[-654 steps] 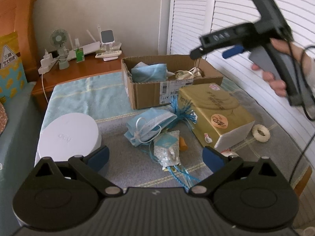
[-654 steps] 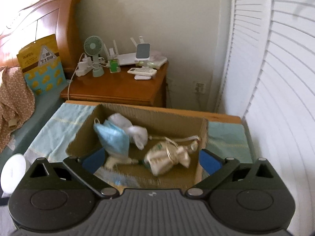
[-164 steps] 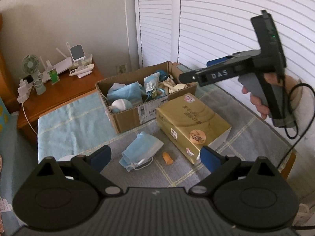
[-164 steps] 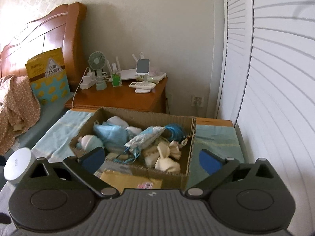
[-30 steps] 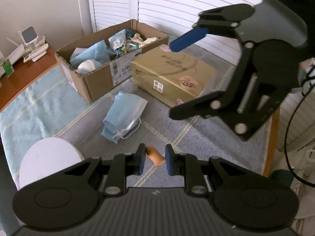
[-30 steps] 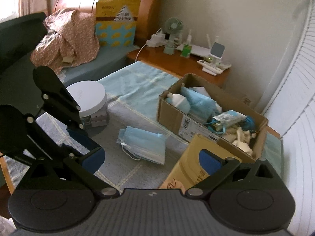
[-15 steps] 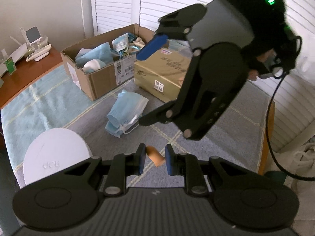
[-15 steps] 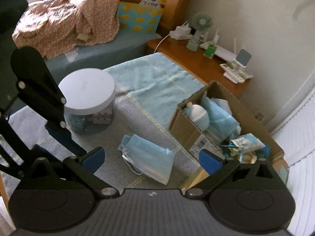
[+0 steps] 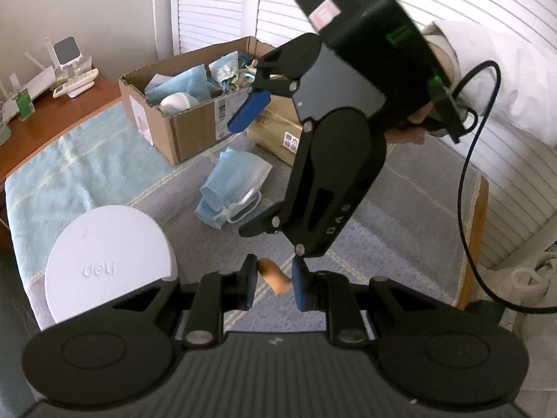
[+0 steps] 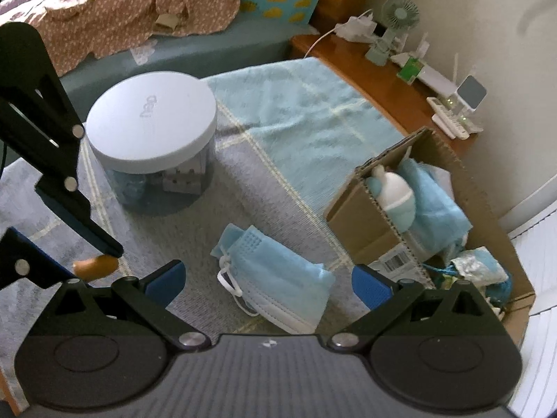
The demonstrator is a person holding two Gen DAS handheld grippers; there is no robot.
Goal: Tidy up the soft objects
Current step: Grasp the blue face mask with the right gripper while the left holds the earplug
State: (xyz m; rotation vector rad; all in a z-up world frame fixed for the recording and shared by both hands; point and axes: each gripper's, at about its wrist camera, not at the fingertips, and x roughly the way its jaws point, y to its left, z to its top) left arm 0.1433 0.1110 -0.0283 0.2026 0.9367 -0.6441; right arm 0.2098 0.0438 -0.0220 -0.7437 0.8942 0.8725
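Note:
My left gripper is shut on a small orange soft piece and holds it just above the grey mat; it also shows in the right wrist view. My right gripper is open and empty, hovering over a stack of blue face masks on the mat; the stack also shows in the left wrist view. The right gripper fills the middle of the left wrist view. The cardboard box holds several soft items: masks, a white-and-teal plush, ribbons.
A round container with a white lid stands left of the masks. A gold tissue pack lies beside the box. A wooden nightstand with small devices and a bed with clothes lie beyond. The table edge is on the right.
My right gripper has swung lower and closer over the masks, tilting down toward the mat. My left gripper stays shut on the orange piece.

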